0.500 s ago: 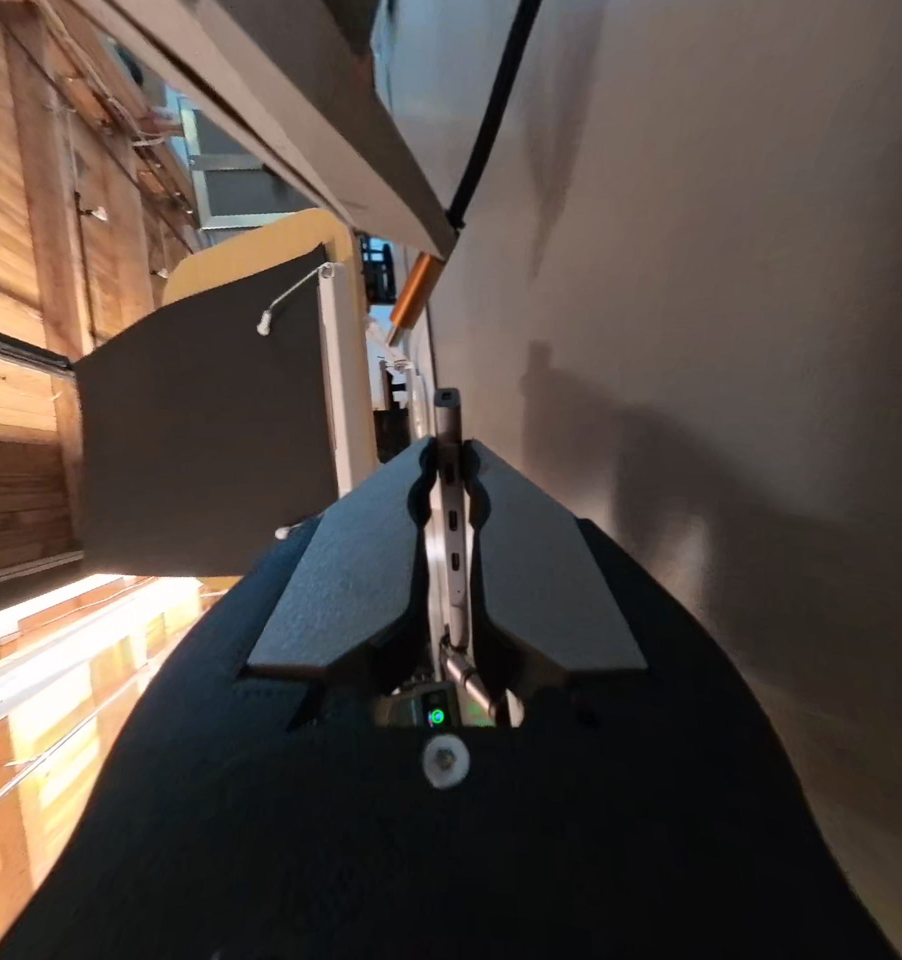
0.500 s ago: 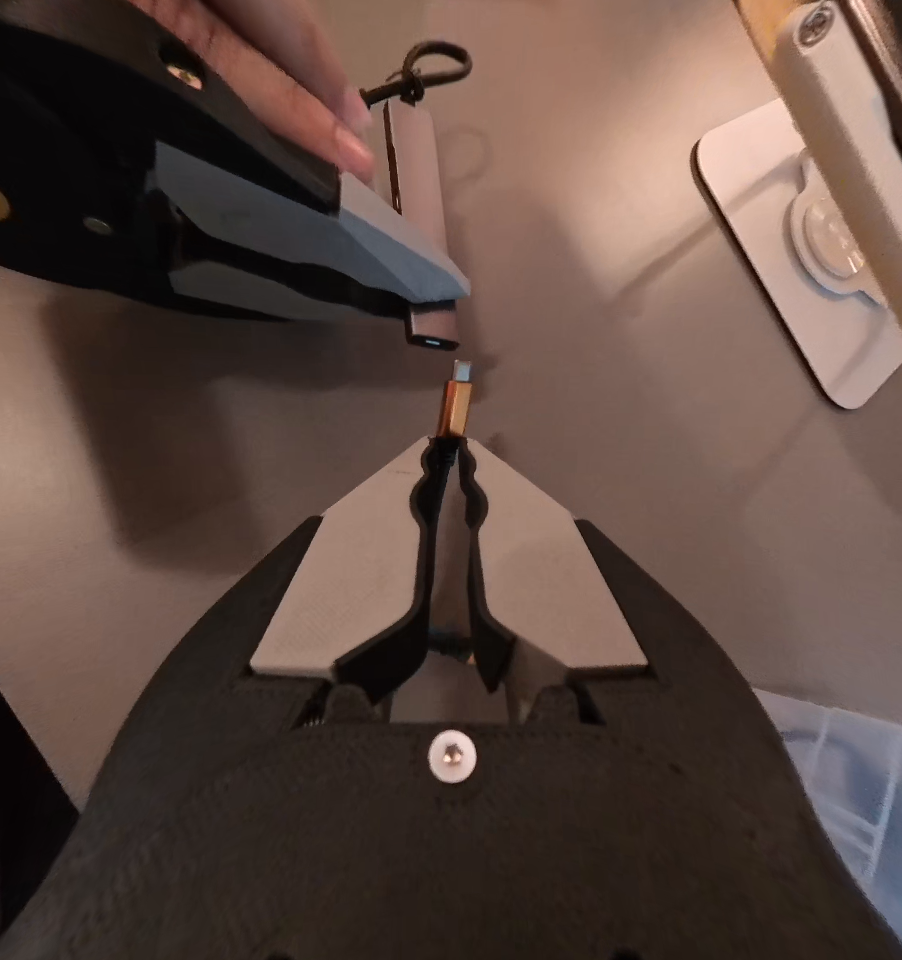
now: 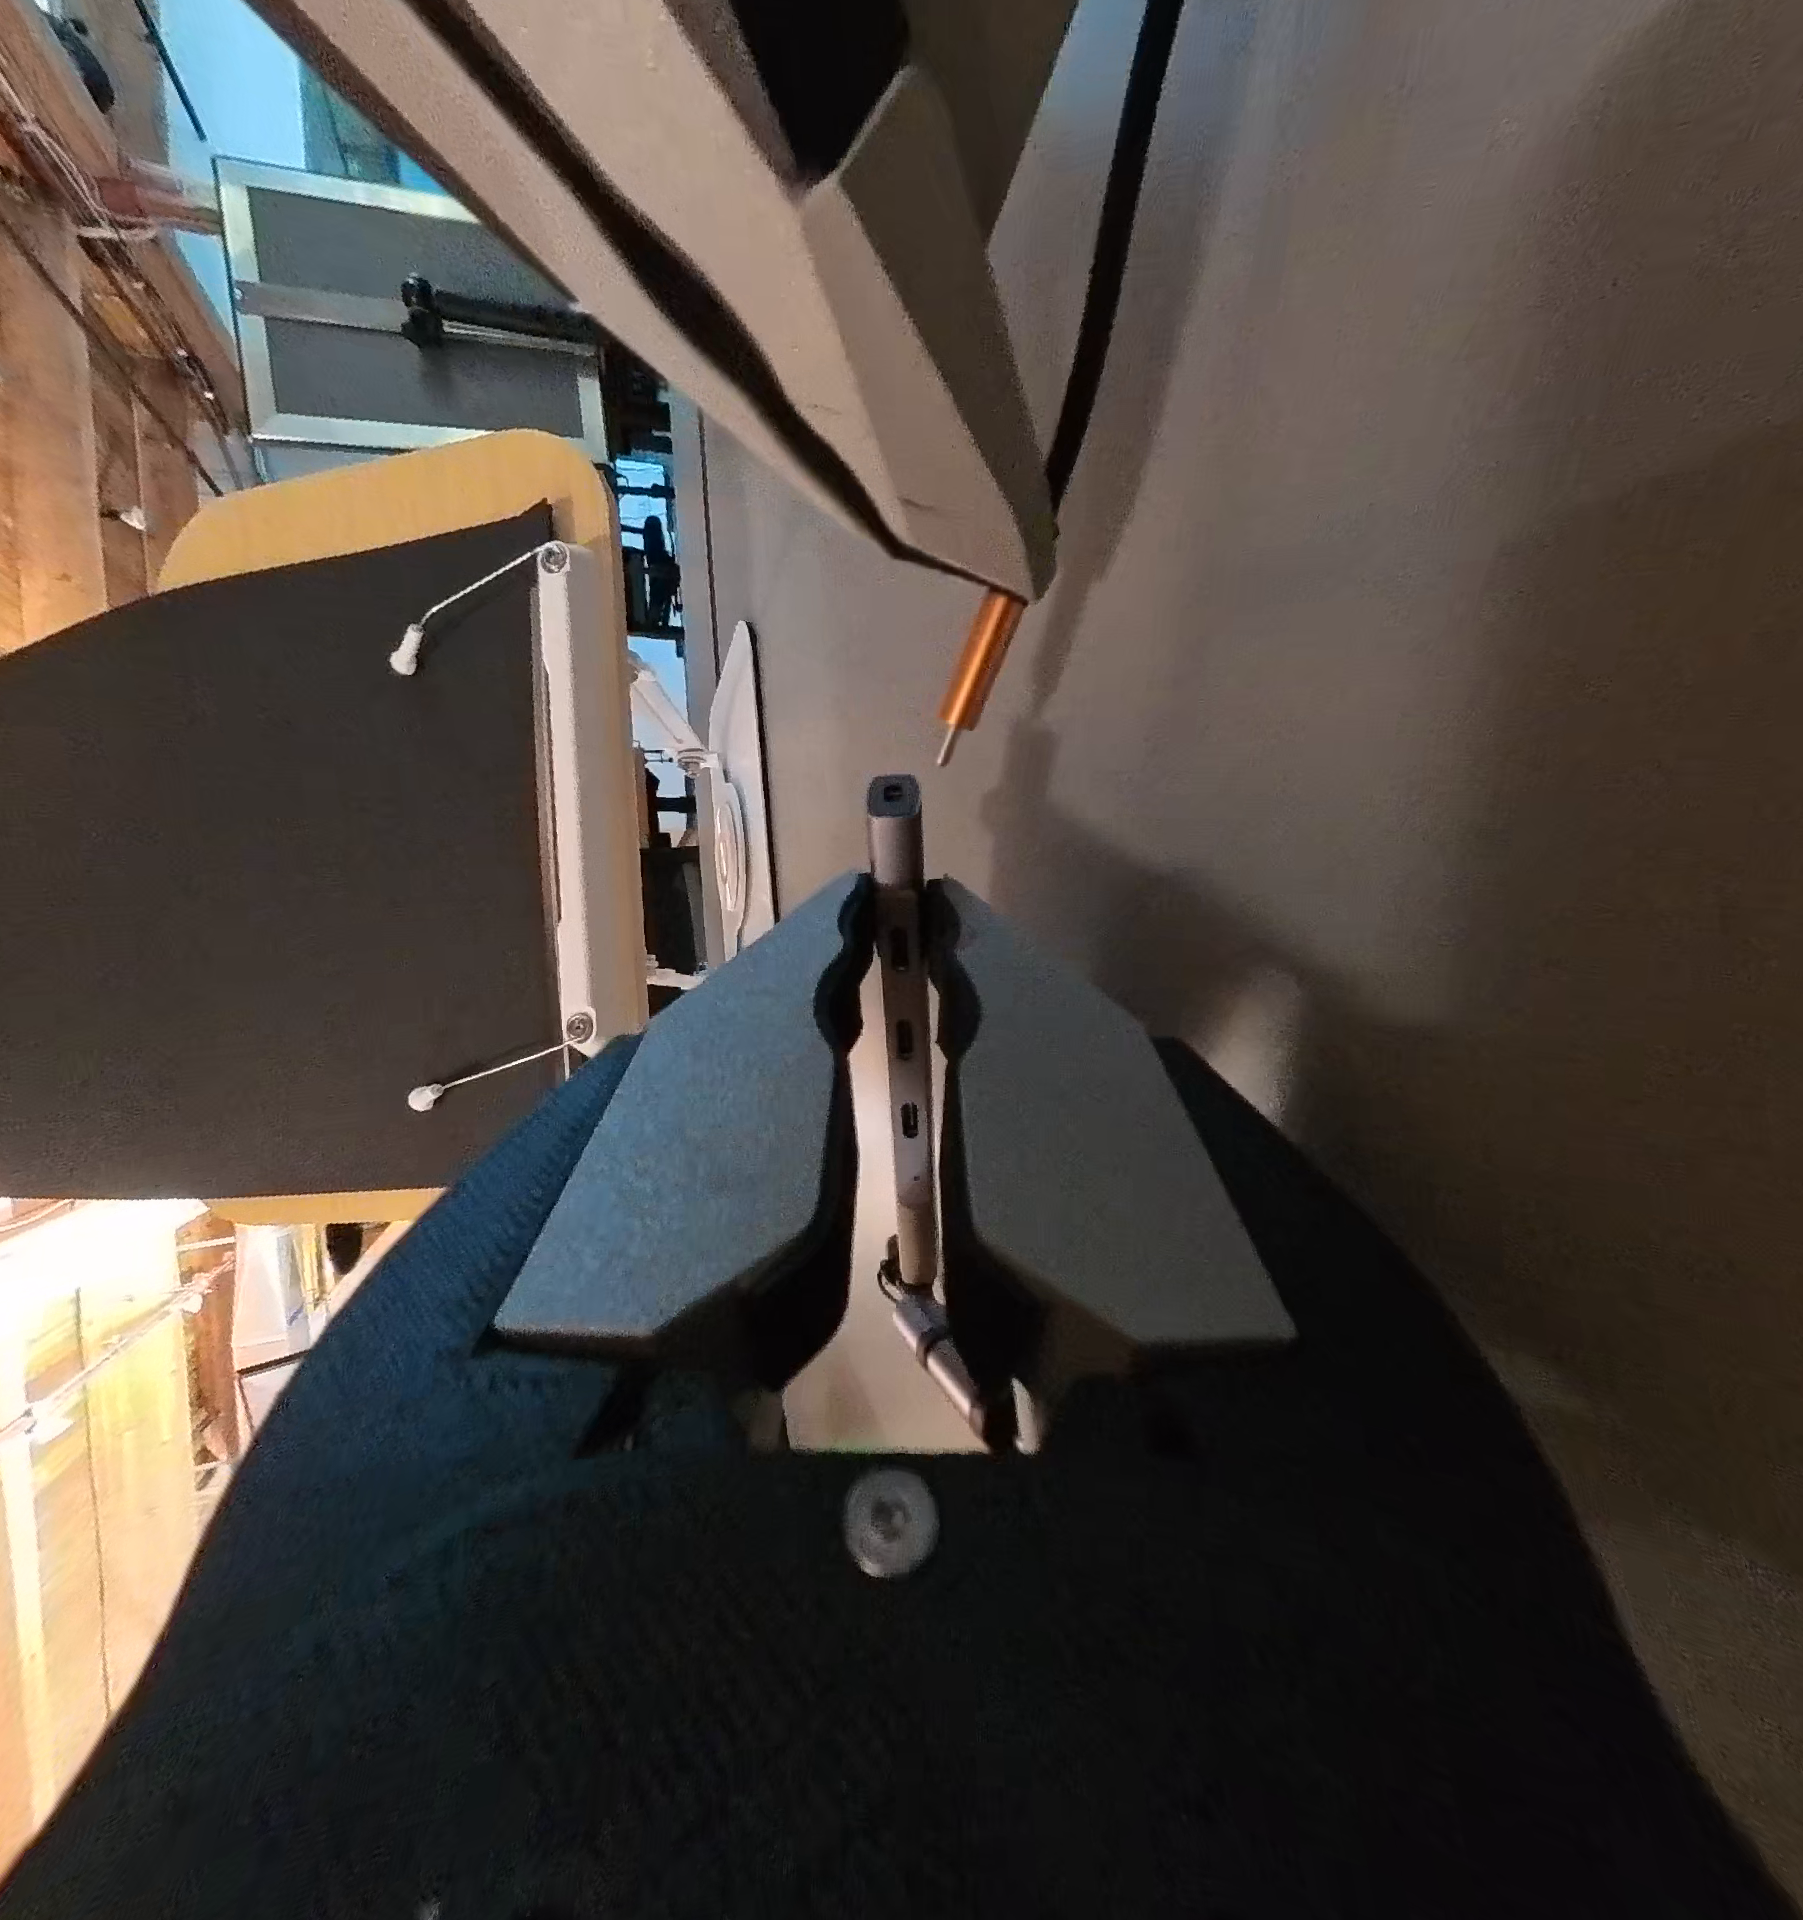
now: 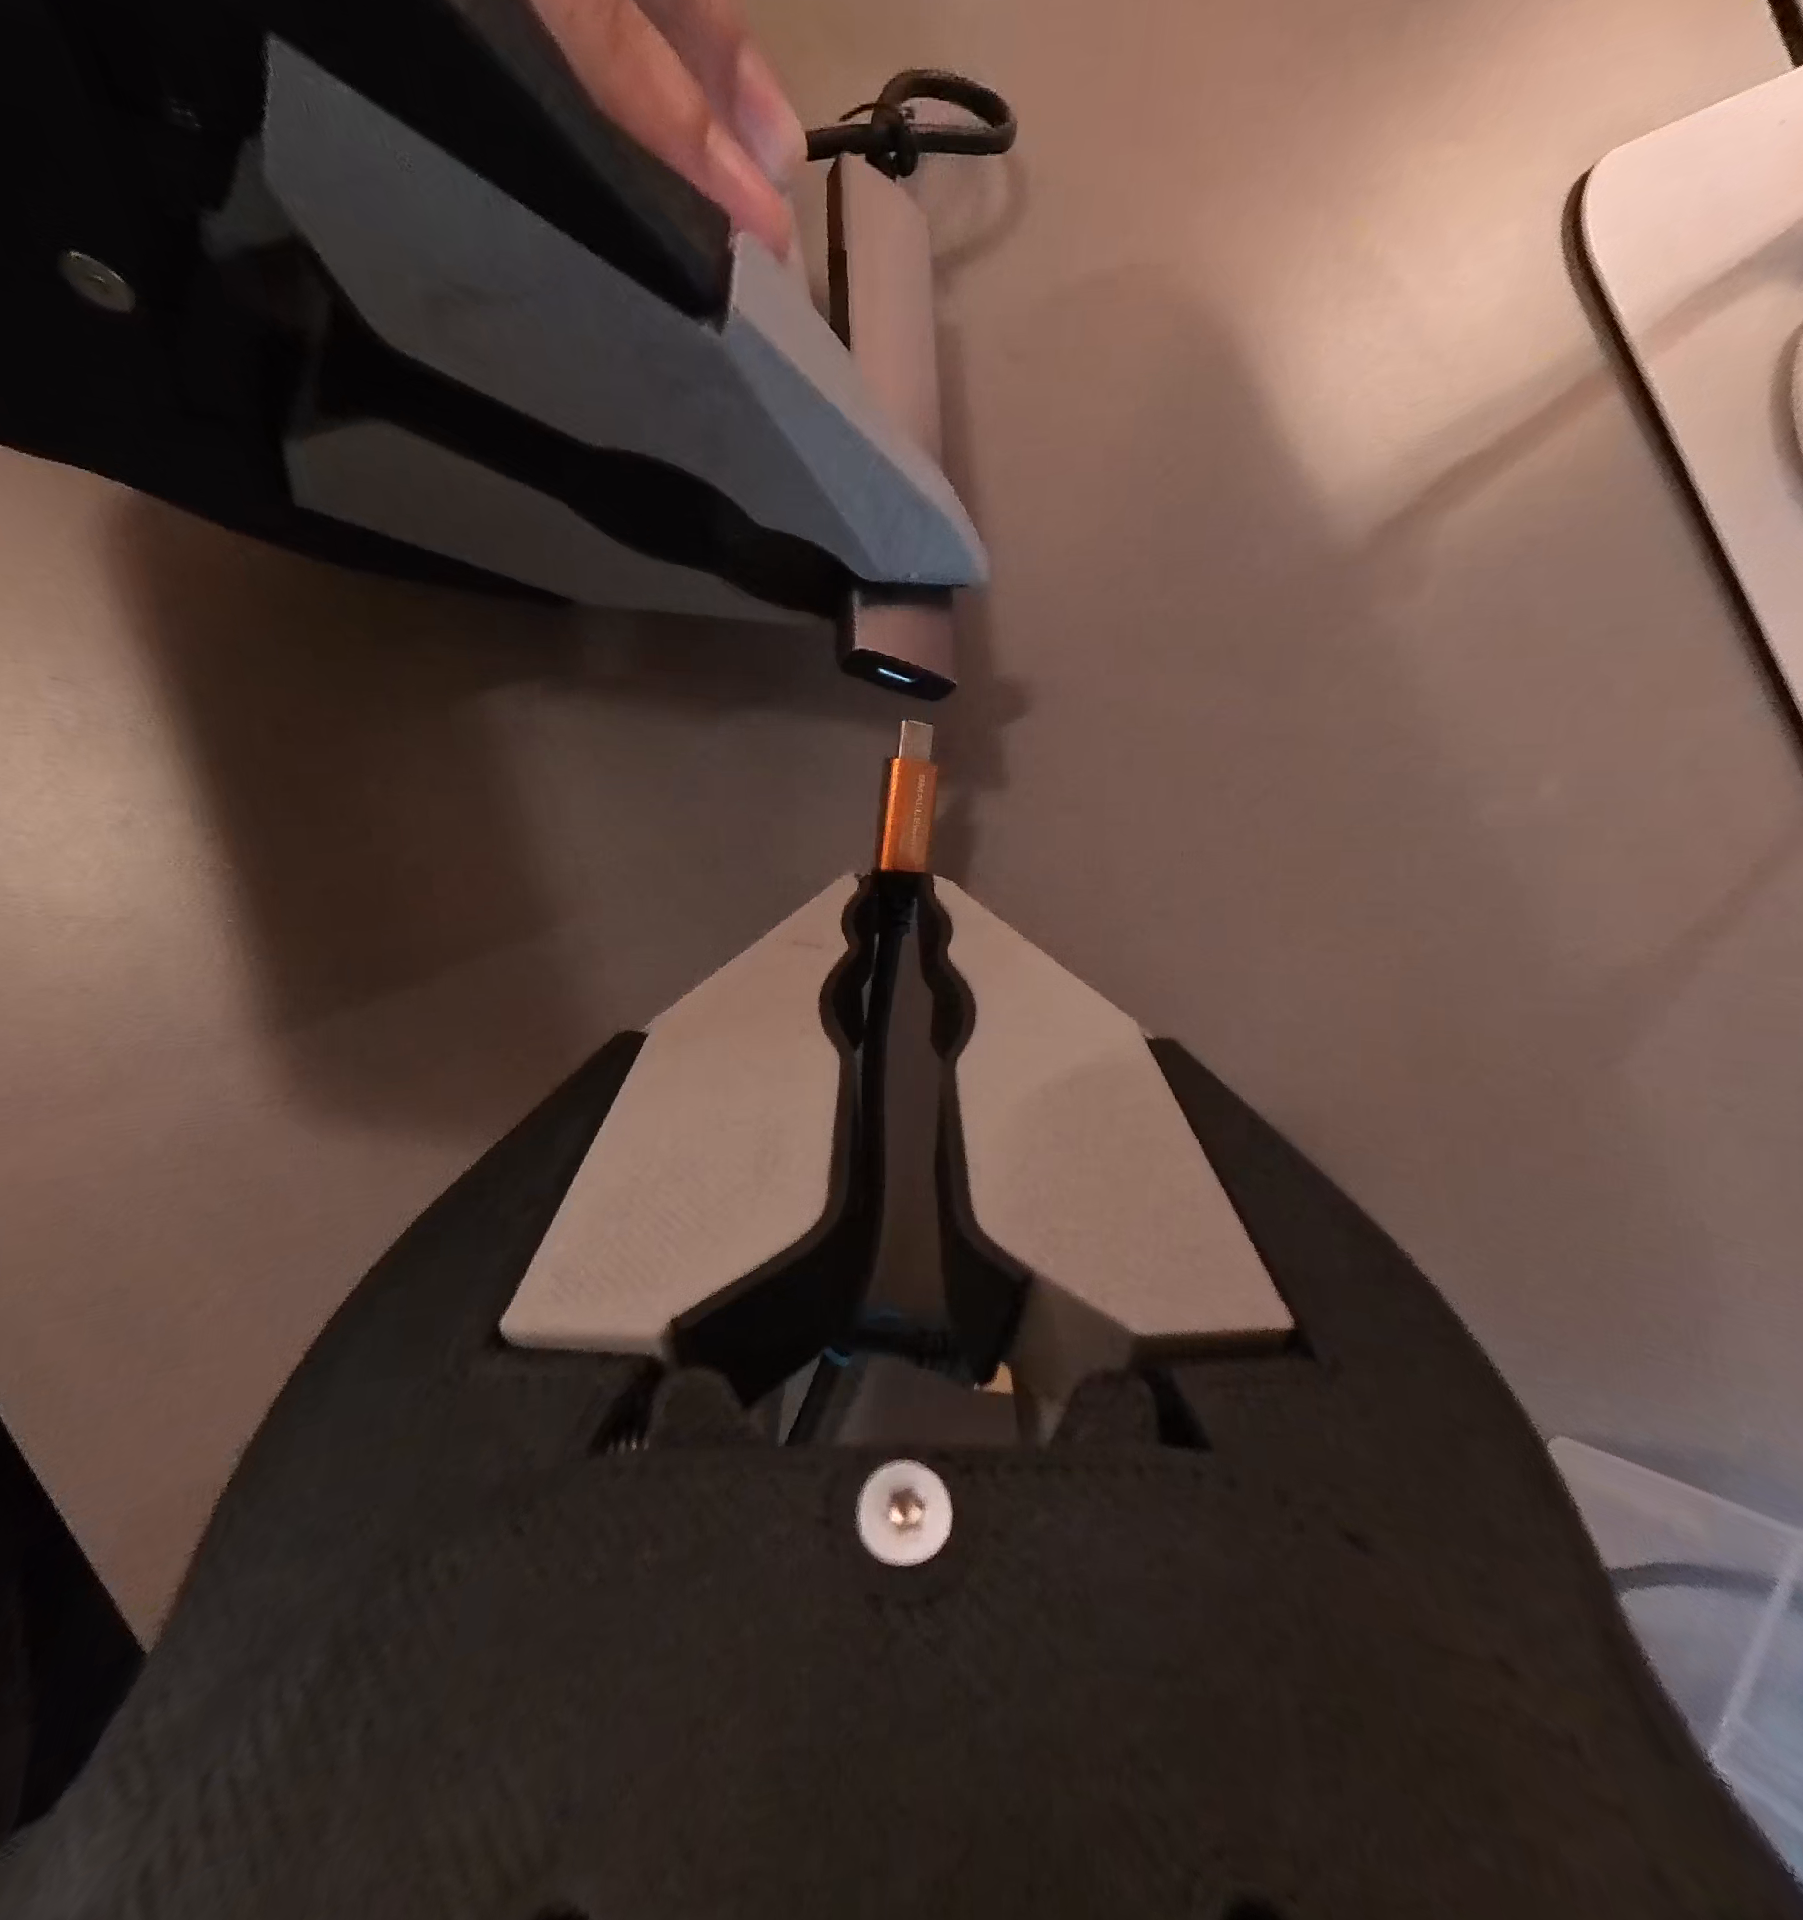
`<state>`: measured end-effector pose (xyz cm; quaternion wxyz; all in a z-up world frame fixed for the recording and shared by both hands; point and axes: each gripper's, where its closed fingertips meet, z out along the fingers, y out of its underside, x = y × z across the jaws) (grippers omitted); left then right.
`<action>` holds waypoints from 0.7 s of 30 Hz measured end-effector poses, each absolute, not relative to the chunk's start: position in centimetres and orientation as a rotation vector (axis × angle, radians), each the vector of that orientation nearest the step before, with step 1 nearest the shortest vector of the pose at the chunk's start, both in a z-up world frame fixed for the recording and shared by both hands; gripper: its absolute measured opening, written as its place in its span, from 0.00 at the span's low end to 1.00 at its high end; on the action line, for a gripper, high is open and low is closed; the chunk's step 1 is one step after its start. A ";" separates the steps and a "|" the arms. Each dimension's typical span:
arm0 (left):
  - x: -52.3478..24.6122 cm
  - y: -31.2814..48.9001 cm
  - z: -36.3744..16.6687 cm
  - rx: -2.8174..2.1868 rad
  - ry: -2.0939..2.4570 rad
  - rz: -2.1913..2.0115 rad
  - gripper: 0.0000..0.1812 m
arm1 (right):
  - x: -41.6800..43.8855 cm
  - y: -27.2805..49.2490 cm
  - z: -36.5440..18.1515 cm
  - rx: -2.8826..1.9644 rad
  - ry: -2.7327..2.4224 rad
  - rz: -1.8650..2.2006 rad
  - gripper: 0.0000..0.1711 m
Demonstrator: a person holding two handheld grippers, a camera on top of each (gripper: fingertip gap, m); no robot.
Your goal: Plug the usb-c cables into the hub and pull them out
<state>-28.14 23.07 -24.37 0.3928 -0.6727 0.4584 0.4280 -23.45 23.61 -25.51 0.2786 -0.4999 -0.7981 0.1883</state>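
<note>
My left gripper (image 3: 895, 883) is shut on a slim grey hub (image 3: 897, 842), held on edge above the table, its end port facing forward past the fingertips. In the right wrist view the hub (image 4: 897, 644) sticks out of the left gripper (image 4: 902, 582) at top centre. My right gripper (image 4: 895, 857) is shut on a black usb-c cable just behind its orange plug (image 4: 907, 795). The metal plug tip points at the hub's end port with a small gap between them. In the left wrist view the orange plug (image 3: 975, 675) hangs just above and right of the hub's end.
The grey tabletop (image 4: 1396, 935) lies under both grippers. A white stand base (image 4: 1728, 416) sits at the right. A translucent plastic box (image 4: 1749, 1621) is at the lower right. A person's fingers (image 4: 710, 94) hold the left gripper. A dark panel (image 3: 253, 862) stands at the left.
The orange plug and the hub's end port have come closer together, now nearly in line. Both grips are unchanged.
</note>
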 end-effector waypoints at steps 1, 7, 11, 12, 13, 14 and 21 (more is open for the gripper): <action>-28.2 23.1 -24.4 -1.706 1.166 1.091 0.04 | -23.5 23.5 -25.5 -1.337 -2.142 0.505 0.03; -28.2 23.2 -24.9 -1.638 1.278 1.245 0.04 | -23.5 23.3 -25.4 -1.308 -2.147 0.469 0.03; -28.0 23.3 -25.0 -1.620 1.309 1.289 0.04 | -23.4 23.7 -25.4 -1.291 -2.141 0.406 0.03; -27.9 23.3 -25.0 -1.620 1.309 1.287 0.04 | -23.4 23.7 -25.4 -1.283 -2.142 0.395 0.03; -27.9 23.3 -25.0 -1.621 1.307 1.286 0.04 | -23.4 23.7 -25.3 -1.271 -2.142 0.385 0.03; -27.9 23.3 -24.9 -1.623 1.305 1.288 0.04 | -23.4 23.7 -25.3 -1.257 -2.143 0.373 0.03; -27.9 23.4 -25.1 -1.626 1.317 1.300 0.04 | -23.2 23.7 -25.5 -1.191 -2.164 0.291 0.03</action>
